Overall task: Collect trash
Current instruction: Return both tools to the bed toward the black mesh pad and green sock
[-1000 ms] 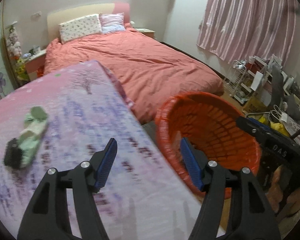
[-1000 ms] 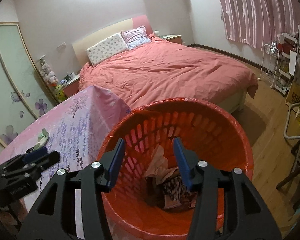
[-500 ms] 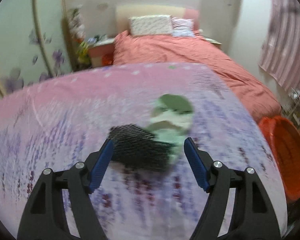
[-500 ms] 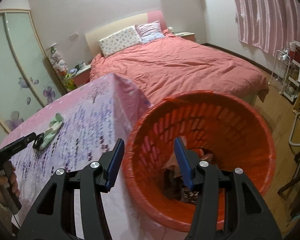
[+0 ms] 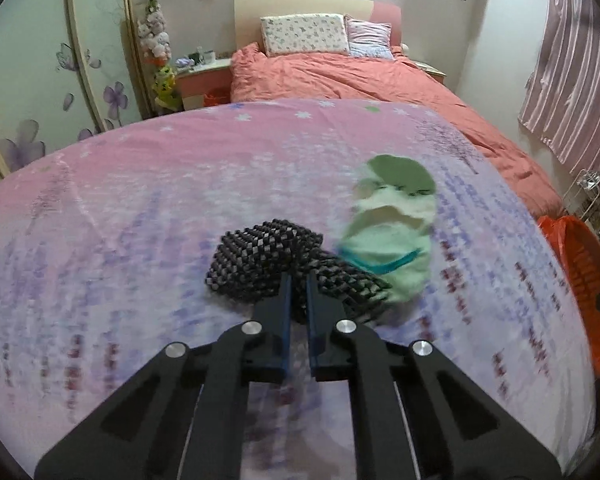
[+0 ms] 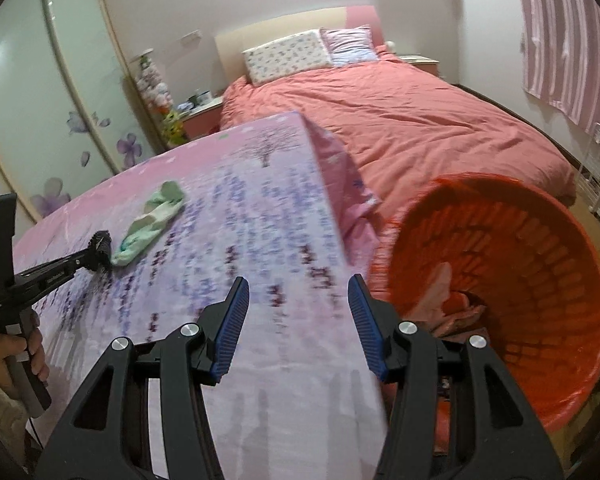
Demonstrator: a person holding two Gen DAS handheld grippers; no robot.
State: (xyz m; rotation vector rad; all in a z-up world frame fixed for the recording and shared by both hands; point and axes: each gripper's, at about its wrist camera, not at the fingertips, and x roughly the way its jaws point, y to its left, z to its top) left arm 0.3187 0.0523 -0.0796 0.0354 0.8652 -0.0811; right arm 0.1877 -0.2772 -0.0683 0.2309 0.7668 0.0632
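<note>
My left gripper (image 5: 297, 280) pinches the black-and-white checkered cloth wad (image 5: 268, 258) at frame centre.
It lies on the pink-and-lavender floral tablecloth (image 5: 140, 208), touching a crumpled mint-green sock (image 5: 392, 236) just to its right. My right gripper (image 6: 296, 312) hangs half open and empty at lower centre, beside the orange plastic lattice basket (image 6: 540, 248) at right.

Coral bed (image 5: 380, 88), pillows (image 5: 304, 34) (floral), curtain (image 5: 572, 80)
</note>
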